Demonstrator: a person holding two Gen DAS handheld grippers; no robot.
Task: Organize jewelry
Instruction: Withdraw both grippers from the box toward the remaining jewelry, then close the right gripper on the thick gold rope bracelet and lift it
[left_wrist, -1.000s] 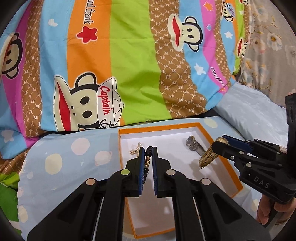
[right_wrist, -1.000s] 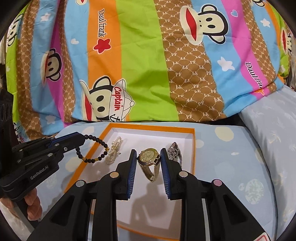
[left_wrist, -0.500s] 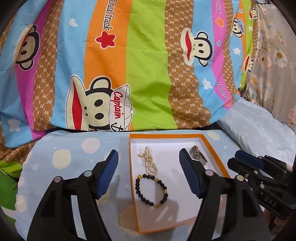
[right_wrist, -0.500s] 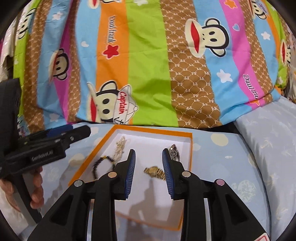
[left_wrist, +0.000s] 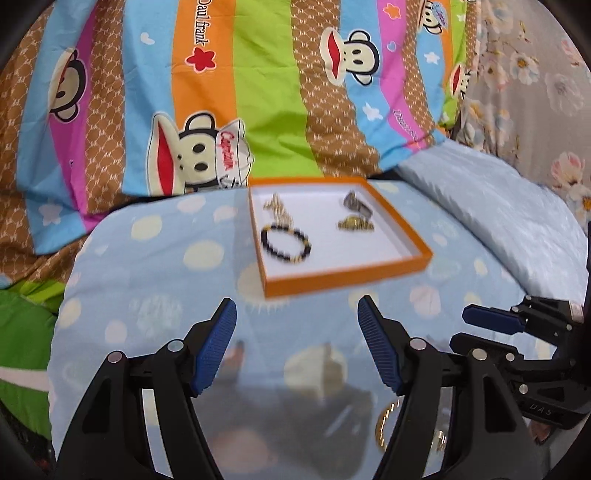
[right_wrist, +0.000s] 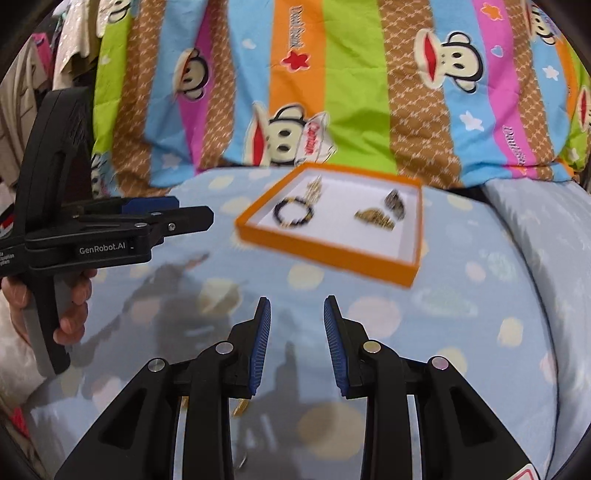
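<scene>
Four pieces, among them a bead bracelet (left_wrist: 285, 242) and gold watch (left_wrist: 355, 223), lie in the tray (left_wrist: 347, 275) on the bed's middle, both grippers (left_wrist: 297, 347) (right_wrist: 297, 339) released and empty, so placing looks finished; next probably fetching more.

Black grippers (left_wrist: 297, 345); ribbed blue pads (left_wrist: 216, 347); silver screws.

A striped cartoon-monkey quilt (left_wrist: 258, 92) is bunched along the far edge of the bed, its bands running orange, green, brown, blue and pink. In front of it lies a pale blue sheet (left_wrist: 166, 266) dotted with cream spots. A plain blue pillow (left_wrist: 498, 214) sits at the right edge, with grey floral fabric (left_wrist: 535, 92) behind it. Clothes (right_wrist: 33, 74) hang at far left.
</scene>
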